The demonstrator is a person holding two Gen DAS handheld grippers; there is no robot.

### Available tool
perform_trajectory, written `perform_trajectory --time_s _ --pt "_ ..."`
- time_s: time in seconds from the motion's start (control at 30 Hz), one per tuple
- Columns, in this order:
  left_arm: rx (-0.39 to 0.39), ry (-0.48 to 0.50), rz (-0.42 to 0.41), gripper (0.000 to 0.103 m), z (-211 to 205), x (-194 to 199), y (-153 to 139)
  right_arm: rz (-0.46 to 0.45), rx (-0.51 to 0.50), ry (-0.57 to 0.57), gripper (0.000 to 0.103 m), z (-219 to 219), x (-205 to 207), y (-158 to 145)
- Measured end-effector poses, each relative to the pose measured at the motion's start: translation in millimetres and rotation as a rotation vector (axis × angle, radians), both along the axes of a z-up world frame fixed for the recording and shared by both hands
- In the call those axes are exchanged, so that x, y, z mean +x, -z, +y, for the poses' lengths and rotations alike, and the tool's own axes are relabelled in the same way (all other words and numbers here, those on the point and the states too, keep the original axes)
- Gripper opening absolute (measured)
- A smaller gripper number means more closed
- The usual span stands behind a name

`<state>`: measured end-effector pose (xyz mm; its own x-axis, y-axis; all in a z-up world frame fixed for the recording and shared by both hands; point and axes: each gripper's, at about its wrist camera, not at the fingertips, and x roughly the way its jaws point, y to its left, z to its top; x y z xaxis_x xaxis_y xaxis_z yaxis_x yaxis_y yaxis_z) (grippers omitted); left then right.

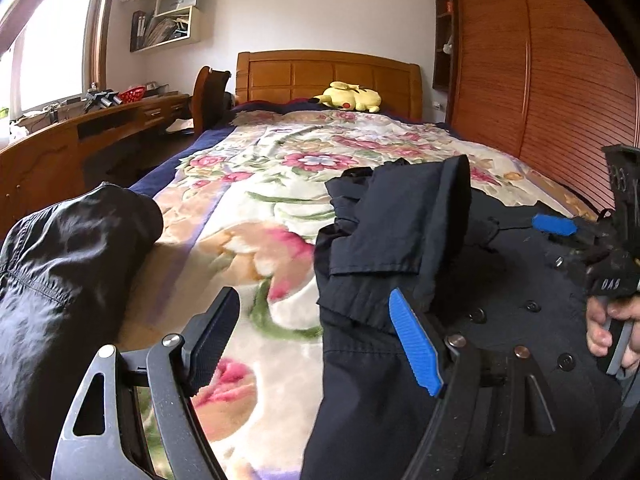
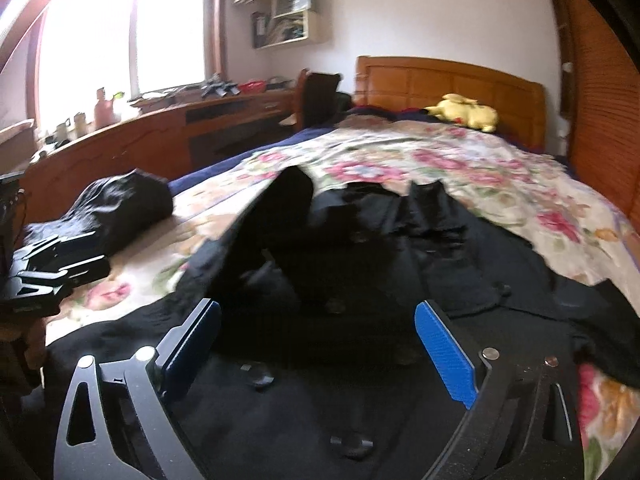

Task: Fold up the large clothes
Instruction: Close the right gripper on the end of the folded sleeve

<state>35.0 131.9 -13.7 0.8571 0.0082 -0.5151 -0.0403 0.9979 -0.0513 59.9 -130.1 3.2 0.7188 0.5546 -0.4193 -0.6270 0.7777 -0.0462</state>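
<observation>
A dark coat (image 2: pixel 360 280) is spread lengthwise along the bed (image 1: pixel 280 168), collar toward the headboard. Both tongs, left (image 1: pixel 316 340) and right (image 2: pixel 316 356), are held wide and empty. The right is set directly over the coat, the left at its edge.

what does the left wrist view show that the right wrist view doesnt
Only the left wrist view shows a hand gripping the right gripper's handle, and the tall brown slatted wardrobe door in full.

Only the right wrist view shows the bright window and the pale bottles on its sill.

Both show the dark buttoned coat on the floral bedspread, the crumpled black jacket, the yellow plush toy, and open jaws.
</observation>
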Motion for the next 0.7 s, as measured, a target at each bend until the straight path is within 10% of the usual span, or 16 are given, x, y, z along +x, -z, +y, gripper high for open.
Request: perform_trajectory --time_s 0.53,0.7 --pt "0.02 -0.031 -0.029 0.078 24 -10 0 0.124 -0.153 -0.108 0.077 97 42 18" --pt "0.005 -0.037 -0.033 0.078 31 -13 -1 0.135 -0.215 -0.131 0.053 111 49 28"
